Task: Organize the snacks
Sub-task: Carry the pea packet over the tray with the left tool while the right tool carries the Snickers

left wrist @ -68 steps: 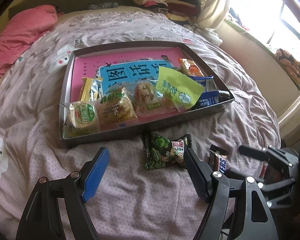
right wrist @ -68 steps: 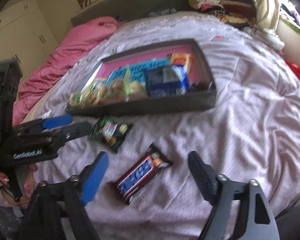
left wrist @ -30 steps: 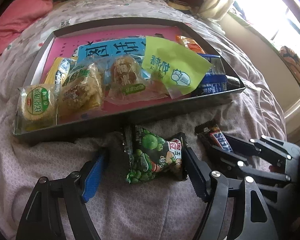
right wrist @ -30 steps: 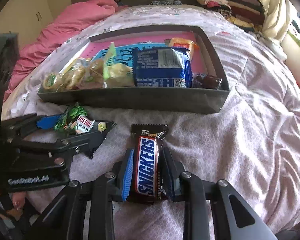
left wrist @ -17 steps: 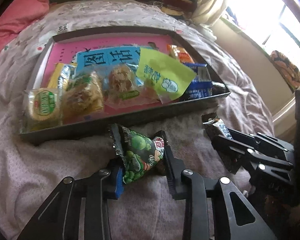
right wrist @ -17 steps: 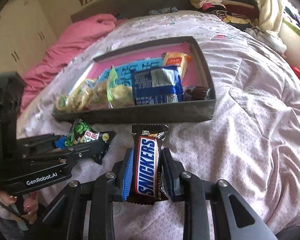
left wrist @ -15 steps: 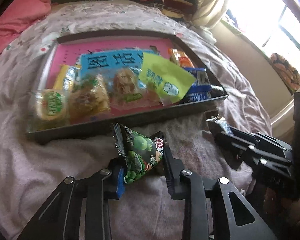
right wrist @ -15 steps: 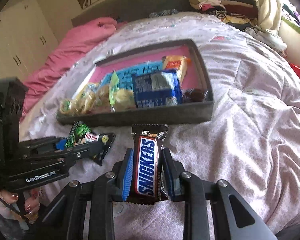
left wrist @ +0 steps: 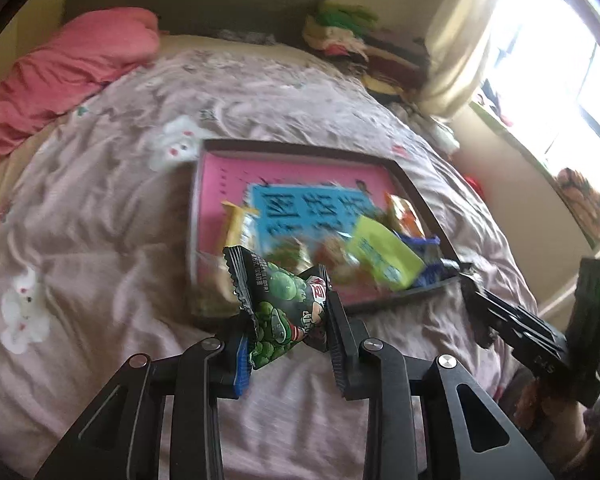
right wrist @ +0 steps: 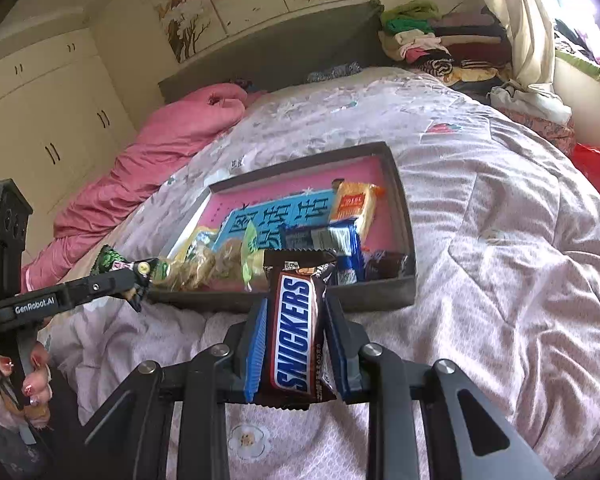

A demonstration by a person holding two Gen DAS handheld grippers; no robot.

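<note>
Reference landmark: the tray (right wrist: 405, 216) on the bed.

Far half of the tray floor (right wrist: 308, 182): bare pink surface, open from above. Near half: packed with snack packets (right wrist: 340, 240), 1 row against the near wall (right wrist: 284, 300). The 4 raised walls bar any low sideways entry.

Right of the tray: open quilt (right wrist: 512, 260). Left of the tray: open quilt, bounded farther off by the pink duvet (right wrist: 160, 160). Beyond the far wall: open quilt up to the clothes pile (right wrist: 432, 40).
</note>
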